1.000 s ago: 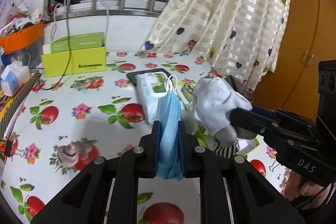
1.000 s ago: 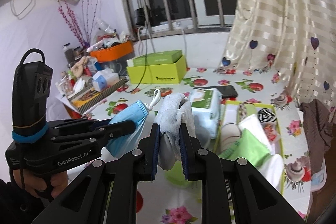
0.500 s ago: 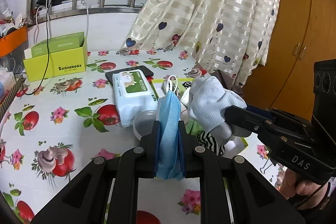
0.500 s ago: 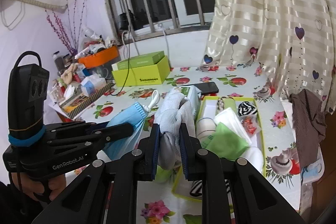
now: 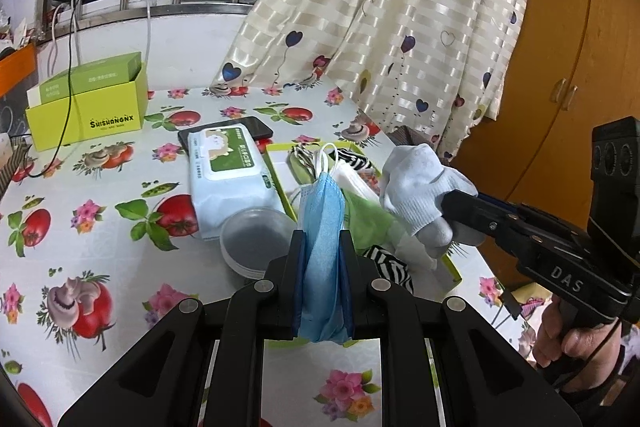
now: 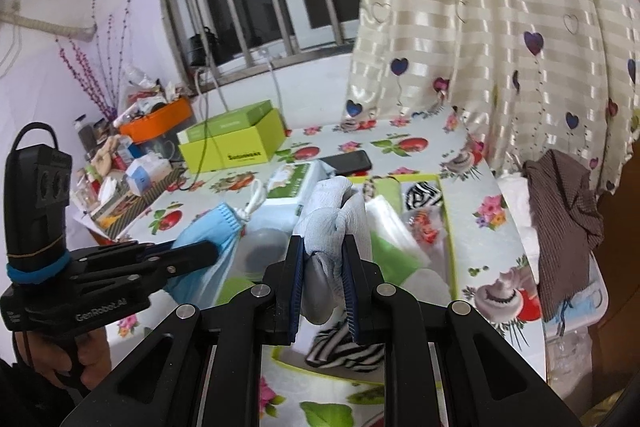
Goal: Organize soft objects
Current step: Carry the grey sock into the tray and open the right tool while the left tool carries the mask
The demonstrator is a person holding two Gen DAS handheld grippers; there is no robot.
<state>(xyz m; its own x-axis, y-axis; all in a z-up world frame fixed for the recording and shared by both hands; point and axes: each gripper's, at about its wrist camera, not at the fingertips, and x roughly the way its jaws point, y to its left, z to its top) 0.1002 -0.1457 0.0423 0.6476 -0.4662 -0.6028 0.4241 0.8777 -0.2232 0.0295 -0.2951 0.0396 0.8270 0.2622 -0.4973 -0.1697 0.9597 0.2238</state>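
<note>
Two hand-held grippers hover side by side above a fruit-and-flower patterned tabletop (image 5: 100, 195), each clamped on a soft item. Left hand-held gripper (image 5: 322, 259) pinches a folded blue face mask (image 5: 322, 211) between its pads, the white ear loops standing up from the top edge; the same mask (image 6: 212, 239) shows from the side in the right wrist view, gripped at its lower part and held above the tabletop. Right hand-held gripper (image 6: 323, 267) is pressed onto a white knitted sock (image 6: 332, 219), bunched and sticking up past the fingertips; from the left wrist view that sock (image 5: 416, 187) hangs over a lime-rimmed tray (image 6: 450, 239). Inside the tray lie folded white and green cloths and zebra-striped fabric (image 6: 344, 351) at its near end. Just left of the tray sit a pack of wet wipes (image 5: 228, 171), a round translucent lid (image 5: 256, 239) and, behind the wipes, a black phone (image 6: 348, 161). A lime-green box (image 5: 88, 107) stands further back beneath the barred window, and a heart-print curtain (image 5: 400, 27) drapes over the tabletop's far right corner.
</note>
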